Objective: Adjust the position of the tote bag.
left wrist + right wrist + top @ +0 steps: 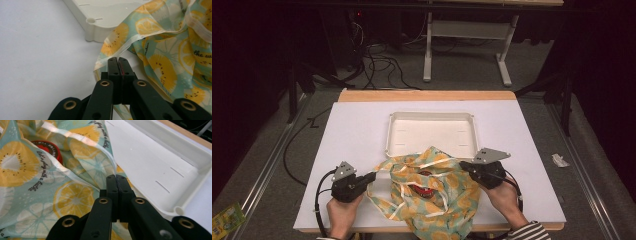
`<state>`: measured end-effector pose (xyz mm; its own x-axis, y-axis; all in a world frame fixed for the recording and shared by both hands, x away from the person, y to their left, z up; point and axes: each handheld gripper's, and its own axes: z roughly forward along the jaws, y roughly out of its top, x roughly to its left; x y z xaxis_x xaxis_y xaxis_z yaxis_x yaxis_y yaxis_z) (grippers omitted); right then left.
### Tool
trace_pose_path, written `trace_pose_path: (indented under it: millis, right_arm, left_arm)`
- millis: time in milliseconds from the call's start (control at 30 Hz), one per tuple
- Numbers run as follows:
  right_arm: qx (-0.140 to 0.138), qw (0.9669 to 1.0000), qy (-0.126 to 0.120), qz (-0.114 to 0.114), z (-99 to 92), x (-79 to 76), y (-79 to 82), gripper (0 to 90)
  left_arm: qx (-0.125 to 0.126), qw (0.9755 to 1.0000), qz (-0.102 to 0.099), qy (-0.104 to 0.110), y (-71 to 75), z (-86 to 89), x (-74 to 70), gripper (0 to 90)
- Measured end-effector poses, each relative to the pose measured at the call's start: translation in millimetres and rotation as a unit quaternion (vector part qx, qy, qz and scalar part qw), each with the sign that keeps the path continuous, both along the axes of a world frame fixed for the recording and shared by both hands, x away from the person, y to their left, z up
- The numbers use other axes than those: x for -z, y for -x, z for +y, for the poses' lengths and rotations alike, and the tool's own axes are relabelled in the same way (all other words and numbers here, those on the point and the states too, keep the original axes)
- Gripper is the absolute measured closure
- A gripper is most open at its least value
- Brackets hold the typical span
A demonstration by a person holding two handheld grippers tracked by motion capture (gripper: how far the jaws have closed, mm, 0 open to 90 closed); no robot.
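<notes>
Cloth printed with lemons on pale green lies crumpled on the white table, its far edge lapping the near rim of the white tray and its near part hanging over the table's front edge. Left gripper has its jaws pressed together on the cloth's white hem at the left side. Right gripper has its jaws clamped on the hem at the right, beside the tray; a red patch shows among the folds

The cloth is pale teal, printed with yellow and orange citrus slices and edged in cream. A red patch shows within it. The tray is cream-white, the table white.
</notes>
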<state>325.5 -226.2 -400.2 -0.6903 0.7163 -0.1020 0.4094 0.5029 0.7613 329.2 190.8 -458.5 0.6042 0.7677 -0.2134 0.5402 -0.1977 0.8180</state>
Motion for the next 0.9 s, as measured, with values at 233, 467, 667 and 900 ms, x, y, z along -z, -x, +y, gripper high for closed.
trace_pose_path:
  millis: [233,467,667,900]
  right_arm:
    - [0.023,0.9994,-0.026,-0.007,-17.3,-4.4,-0.2,90.0]
    - [0.033,0.9992,-0.018,0.011,-19.4,6.3,-8.2,90.0]
    - [0.03,0.9993,-0.019,0.013,-9.9,8.8,-7.1,90.0]
    - [0.021,0.9996,-0.014,0.014,-0.4,8.6,-9.5,90.0]
  left_arm:
    - [0.0,1.0,-0.003,-0.001,-1.8,0.6,-2.6,90.0]
    - [-0.003,1.0,-0.001,-0.002,-3.0,-3.5,-2.0,89.2]
    - [0.007,0.9999,-0.011,0.008,8.2,-6.1,-11.9,73.0]
    - [0.042,0.9988,-0.022,0.011,26.4,-22.7,-26.5,55.5]
